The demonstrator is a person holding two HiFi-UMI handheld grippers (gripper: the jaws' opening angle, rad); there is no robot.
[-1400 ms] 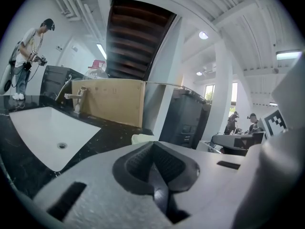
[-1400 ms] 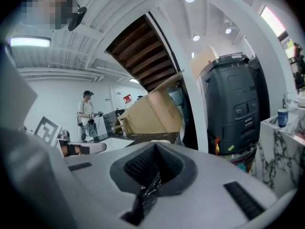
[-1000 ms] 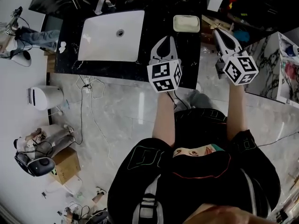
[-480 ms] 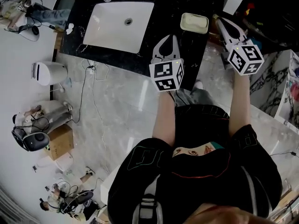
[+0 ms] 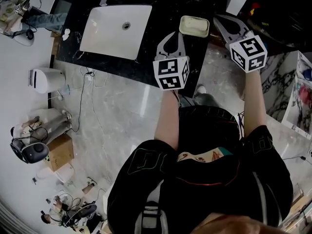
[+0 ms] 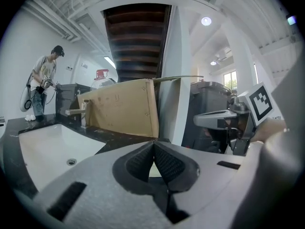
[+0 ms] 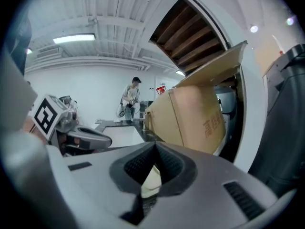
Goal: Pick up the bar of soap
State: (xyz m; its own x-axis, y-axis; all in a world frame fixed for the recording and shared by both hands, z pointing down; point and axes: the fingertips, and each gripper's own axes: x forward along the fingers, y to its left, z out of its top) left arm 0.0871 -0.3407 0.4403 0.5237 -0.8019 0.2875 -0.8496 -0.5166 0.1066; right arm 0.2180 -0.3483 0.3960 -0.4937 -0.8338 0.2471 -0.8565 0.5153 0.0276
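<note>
Bar of soap (image 5: 194, 25) flat on black tabletop (image 5: 160, 14), long axis 9 to 3 o'clock, left tongs (image 5: 174, 33) at its 8 o'clock, right tongs (image 5: 218, 18) at 3 o'clock, both pinched closed, empty.

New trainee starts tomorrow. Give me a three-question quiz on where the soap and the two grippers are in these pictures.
1. True or false: the bar of soap sits in the sink.
2. On the black counter, the soap lies: A left of both grippers; B between the left gripper and right gripper; C right of both.
3. Fill in: both grippers' jaws are ____.
Key: 1 false; 2 B; 3 shut.
</note>
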